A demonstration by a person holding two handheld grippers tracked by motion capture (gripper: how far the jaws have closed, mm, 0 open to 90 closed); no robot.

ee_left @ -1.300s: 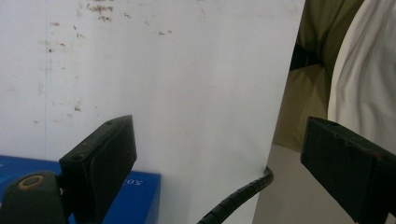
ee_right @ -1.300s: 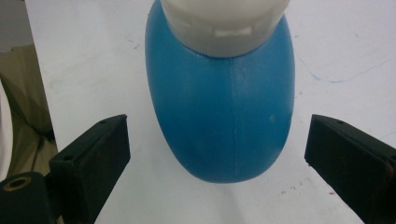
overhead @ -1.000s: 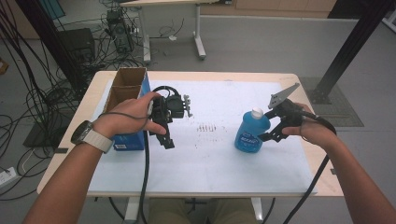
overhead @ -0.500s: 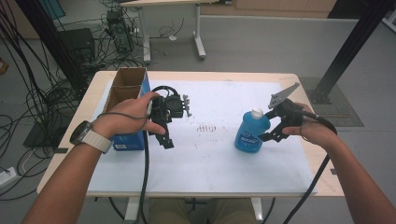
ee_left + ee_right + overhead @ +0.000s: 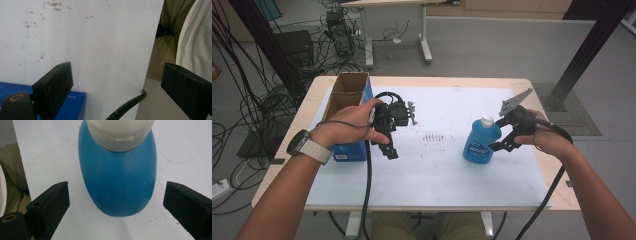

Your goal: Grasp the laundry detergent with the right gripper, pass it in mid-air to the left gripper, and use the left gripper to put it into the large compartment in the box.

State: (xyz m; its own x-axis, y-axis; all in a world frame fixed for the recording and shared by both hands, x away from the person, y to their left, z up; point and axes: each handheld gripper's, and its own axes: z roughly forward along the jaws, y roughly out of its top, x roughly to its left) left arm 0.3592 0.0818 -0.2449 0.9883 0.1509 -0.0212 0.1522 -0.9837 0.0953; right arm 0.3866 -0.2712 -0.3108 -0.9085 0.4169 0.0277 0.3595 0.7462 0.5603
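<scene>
1. The work in hand looks like picking up the blue bottle (image 5: 481, 142), and it seems barely begun: the bottle stands upright on the white sheet (image 5: 437, 165) covering the tabletop (image 5: 412, 81), right of centre, not yet lifted.
2. The right gripper (image 5: 501, 136) sits just right of the bottle. In the right gripper view its jaws stand wide on either side of the bottle (image 5: 117, 177), with clear gaps to both, so it is open and gripping nothing.
3. The left gripper (image 5: 388, 142) rests at the left of the sheet, beside a blue open-topped box (image 5: 348, 120). Its jaws are spread apart over bare sheet, holding nothing.
4. What is left, as I judge it: close the right gripper on the bottle, lift it and carry it wherever it belongs, perhaps to the box.
5. The bottle is a rounded blue plastic one with a white cap (image 5: 486, 120) and a label on the front; a moulded seam runs down its side. Smooth curved walls may slip if pinched off-centre.
</scene>
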